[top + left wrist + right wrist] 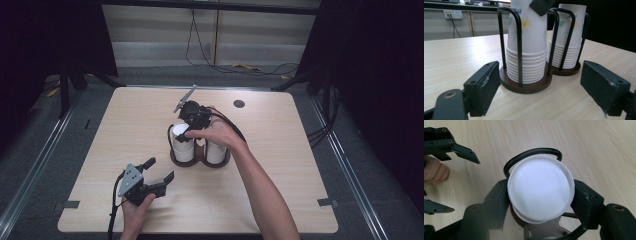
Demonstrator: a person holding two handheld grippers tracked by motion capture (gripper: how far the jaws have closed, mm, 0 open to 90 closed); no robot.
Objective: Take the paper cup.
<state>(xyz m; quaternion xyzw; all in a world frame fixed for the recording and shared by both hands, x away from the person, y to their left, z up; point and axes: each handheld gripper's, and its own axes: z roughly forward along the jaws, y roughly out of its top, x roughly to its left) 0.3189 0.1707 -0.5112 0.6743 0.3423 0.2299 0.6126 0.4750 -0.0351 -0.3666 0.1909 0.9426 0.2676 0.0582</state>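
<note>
Two stacks of upturned white paper cups with a flower print stand side by side in a dark brown wooden holder with black wire hoops (176, 159), near the middle of the pale wood tabletop (280, 165). The hoops keep each stack upright, so a cup can only leave by going straight up.

Right hand-held gripper (186, 135) comes in from the far side and points down over the left stack (527, 42). Its jaws are nearly closed, with the pads pressed on opposite sides of the top cup (541, 188), just below the flat white base. Gripping high on the wall keeps the pads clear of the hoop (534, 152) and takes one cup rather than several, in my judgement.

Left hand-held gripper (159, 170) rests low at the near left, well apart from the holder, jaws wide open and empty. It faces the holder's base; probably waiting to steady it or to receive the cup.

Right stack (570, 37) untouched.

Next step, likely: lift top cup vertically.
</note>
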